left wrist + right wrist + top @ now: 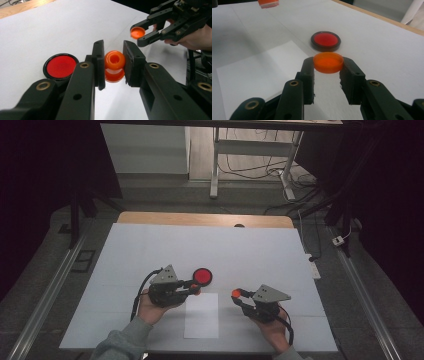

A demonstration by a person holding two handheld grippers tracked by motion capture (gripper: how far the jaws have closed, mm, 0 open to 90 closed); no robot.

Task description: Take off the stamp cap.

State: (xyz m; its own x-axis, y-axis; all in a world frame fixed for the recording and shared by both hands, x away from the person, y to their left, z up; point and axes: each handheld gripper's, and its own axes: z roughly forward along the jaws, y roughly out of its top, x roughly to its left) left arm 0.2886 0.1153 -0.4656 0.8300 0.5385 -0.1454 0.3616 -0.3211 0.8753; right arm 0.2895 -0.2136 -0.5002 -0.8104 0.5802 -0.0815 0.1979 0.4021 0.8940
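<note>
Dim room, dark corners (high view); gripper views brighter, foreground slightly soft.

1. High view: above the near edge, looking forward and down on the desk, far.
2. Gripper views: low, close, along each tool's jaws.
3. All share the red disc.
</note>
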